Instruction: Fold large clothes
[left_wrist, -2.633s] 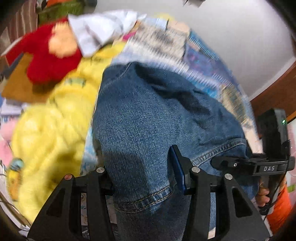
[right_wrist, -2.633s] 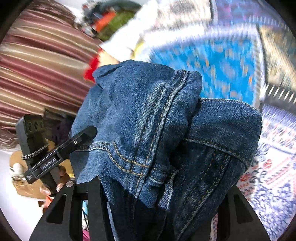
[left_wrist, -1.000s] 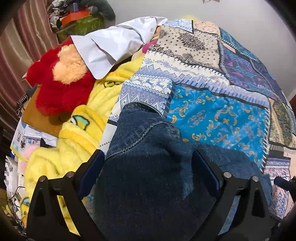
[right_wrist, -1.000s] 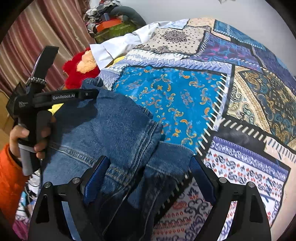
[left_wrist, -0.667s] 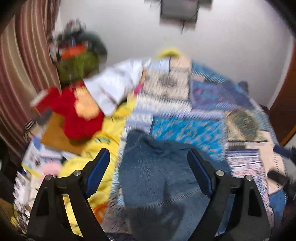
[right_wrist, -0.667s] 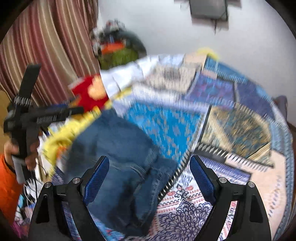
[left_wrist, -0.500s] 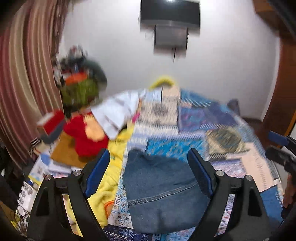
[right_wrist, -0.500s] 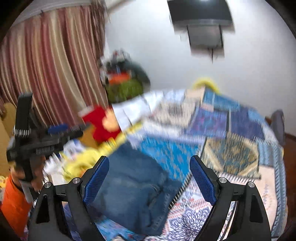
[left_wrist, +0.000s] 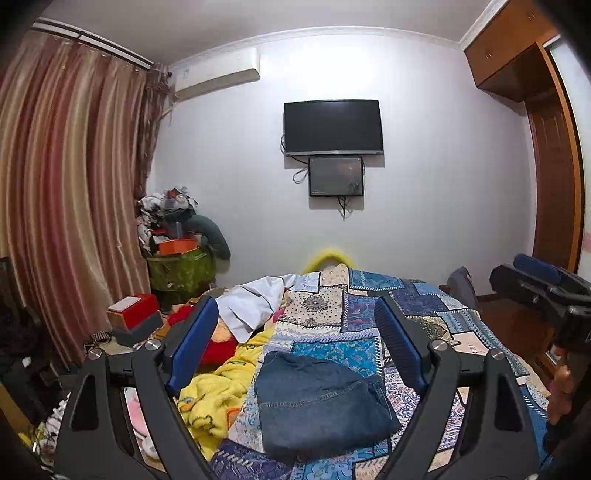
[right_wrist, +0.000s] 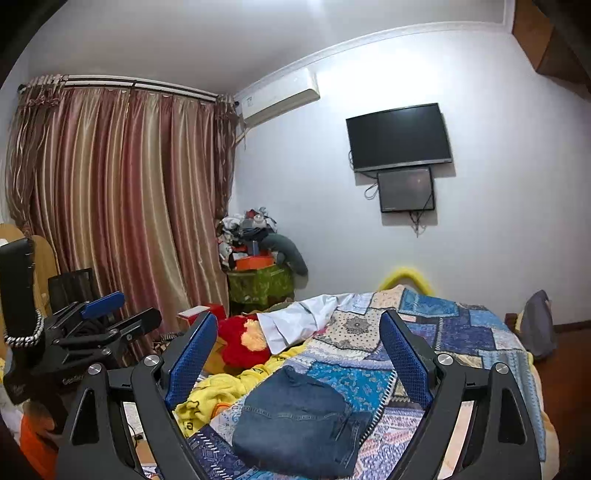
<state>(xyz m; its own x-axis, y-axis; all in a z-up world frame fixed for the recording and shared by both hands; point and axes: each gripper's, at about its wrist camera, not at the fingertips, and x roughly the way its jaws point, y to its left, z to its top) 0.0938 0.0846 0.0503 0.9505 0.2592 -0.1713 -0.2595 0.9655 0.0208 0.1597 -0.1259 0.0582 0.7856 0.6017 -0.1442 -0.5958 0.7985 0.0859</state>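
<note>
The folded blue jeans (left_wrist: 317, 402) lie in a compact rectangle on the patchwork bedspread (left_wrist: 399, 306), near its front edge; they also show in the right wrist view (right_wrist: 295, 424). My left gripper (left_wrist: 295, 350) is open and empty, raised well above and behind the jeans. My right gripper (right_wrist: 299, 354) is open and empty too, held high over the bed. The left gripper also shows at the left edge of the right wrist view (right_wrist: 107, 314), and the right gripper at the right edge of the left wrist view (left_wrist: 535, 277).
A yellow blanket (left_wrist: 210, 395), a red plush toy (right_wrist: 243, 347) and a white shirt (left_wrist: 255, 299) lie on the bed's left side. Red boxes (left_wrist: 133, 310) and clutter stand by the curtain (left_wrist: 66, 206). A TV (left_wrist: 332, 127) hangs on the far wall.
Both grippers opened and let go of the jeans, then rose and pulled back from the bed. The jeans now lie folded on the bedspread.
</note>
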